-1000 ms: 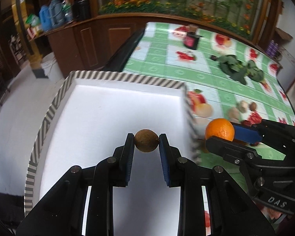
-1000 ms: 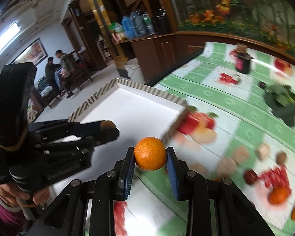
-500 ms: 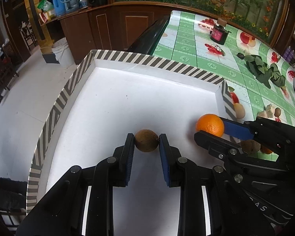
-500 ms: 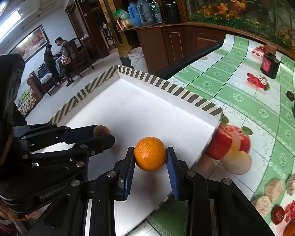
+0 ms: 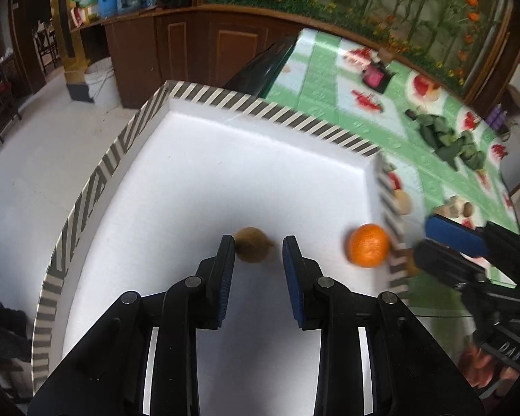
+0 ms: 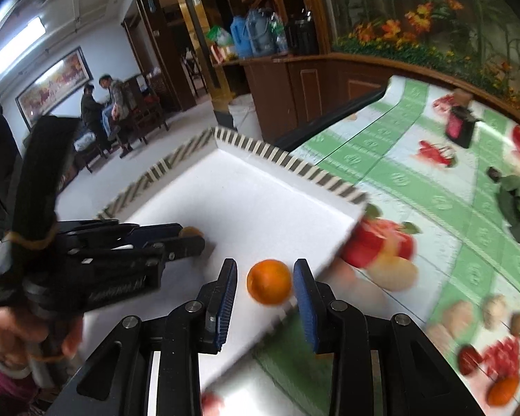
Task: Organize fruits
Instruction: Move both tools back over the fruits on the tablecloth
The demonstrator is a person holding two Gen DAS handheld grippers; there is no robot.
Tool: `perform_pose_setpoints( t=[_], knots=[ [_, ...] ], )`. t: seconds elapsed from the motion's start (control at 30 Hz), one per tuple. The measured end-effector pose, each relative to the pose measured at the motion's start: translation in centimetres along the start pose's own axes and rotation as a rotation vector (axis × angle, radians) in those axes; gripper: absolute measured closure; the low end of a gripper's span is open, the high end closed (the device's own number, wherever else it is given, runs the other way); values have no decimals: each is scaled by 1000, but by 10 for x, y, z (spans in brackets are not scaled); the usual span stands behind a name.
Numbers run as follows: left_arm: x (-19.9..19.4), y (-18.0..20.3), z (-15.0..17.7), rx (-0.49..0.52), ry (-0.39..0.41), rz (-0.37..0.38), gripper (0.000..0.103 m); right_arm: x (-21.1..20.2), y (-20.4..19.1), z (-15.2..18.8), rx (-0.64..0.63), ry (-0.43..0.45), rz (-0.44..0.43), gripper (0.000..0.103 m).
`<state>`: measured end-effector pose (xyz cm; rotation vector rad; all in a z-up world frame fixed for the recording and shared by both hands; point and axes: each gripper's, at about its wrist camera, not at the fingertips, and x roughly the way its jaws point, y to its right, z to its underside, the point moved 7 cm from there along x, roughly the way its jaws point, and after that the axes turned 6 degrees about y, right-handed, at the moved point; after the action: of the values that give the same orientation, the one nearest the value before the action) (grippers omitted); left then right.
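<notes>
A brown kiwi [image 5: 252, 250] lies on the white floor of the striped-rim box [image 5: 260, 111], just ahead of my open left gripper [image 5: 259, 254], loose between the fingers. An orange [image 5: 367, 245] lies in the box by its right wall. In the right wrist view the orange [image 6: 269, 281] sits free between the fingers of my open right gripper [image 6: 266, 284], inside the box [image 6: 284, 163] near its front corner. The left gripper [image 6: 187, 239] shows at the left there, with the kiwi [image 6: 192, 233] mostly hidden behind its tip.
The box stands on a green fruit-print tablecloth [image 6: 443, 208]. Green leaves [image 5: 450, 142] and a dark red jar [image 5: 374, 76] lie farther back. Small fruits [image 6: 502, 391] lie at the right. Wooden cabinets [image 5: 190, 45] stand behind; people sit far left [image 6: 104, 104].
Both grippers have opened. The kiwi and the orange have dropped out of the fingers onto the box floor, and both grippers have drawn back a little.
</notes>
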<state>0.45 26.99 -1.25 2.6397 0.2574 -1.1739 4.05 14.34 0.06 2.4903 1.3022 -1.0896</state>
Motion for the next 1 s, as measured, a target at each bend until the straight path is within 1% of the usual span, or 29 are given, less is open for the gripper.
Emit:
perform_pose_setpoints(
  t=[0.07, 0.1, 0.13, 0.17, 0.2, 0.3, 0.4, 0.5, 0.53, 0.67, 0.77, 0.83, 1.0],
  knots=[
    [-7, 9, -1, 5, 18, 23, 73, -25, 10, 5, 0, 25, 40, 71],
    [-12, 16, -1, 9, 29, 40, 62, -39, 19, 9, 8, 39, 62, 71],
    [-15, 22, 0, 13, 38, 57, 50, -50, 25, 12, 20, 48, 74, 71],
    [-19, 29, 0, 17, 49, 80, 47, -63, 36, 19, 43, 56, 89, 71],
    [-23, 38, 1, 24, 57, 103, 47, -74, 46, 27, 66, 59, 103, 71],
    [-33, 63, 4, 62, 68, 134, 47, -100, 71, 51, 118, 55, 157, 70],
    [-40, 95, 10, 135, 72, 160, 47, -115, 94, 79, 143, 19, 222, 70],
    [-41, 130, 20, 225, 60, 182, 47, -127, 113, 102, 166, 0, 262, 70],
    [-40, 137, 22, 240, 55, 188, 47, -131, 117, 107, 177, 0, 267, 70],
    [-27, 175, 38, 300, 2, 238, 47, -147, 135, 113, 219, 26, 291, 70],
    [-14, 194, 46, 329, -21, 231, 47, -155, 141, 114, 239, 37, 295, 70],
    [-8, 199, 49, 344, -34, 227, 47, -153, 139, 113, 235, 34, 276, 68],
    [-7, 195, 49, 346, -37, 213, 47, -128, 123, 102, 136, 8, 227, 68]
  ],
)
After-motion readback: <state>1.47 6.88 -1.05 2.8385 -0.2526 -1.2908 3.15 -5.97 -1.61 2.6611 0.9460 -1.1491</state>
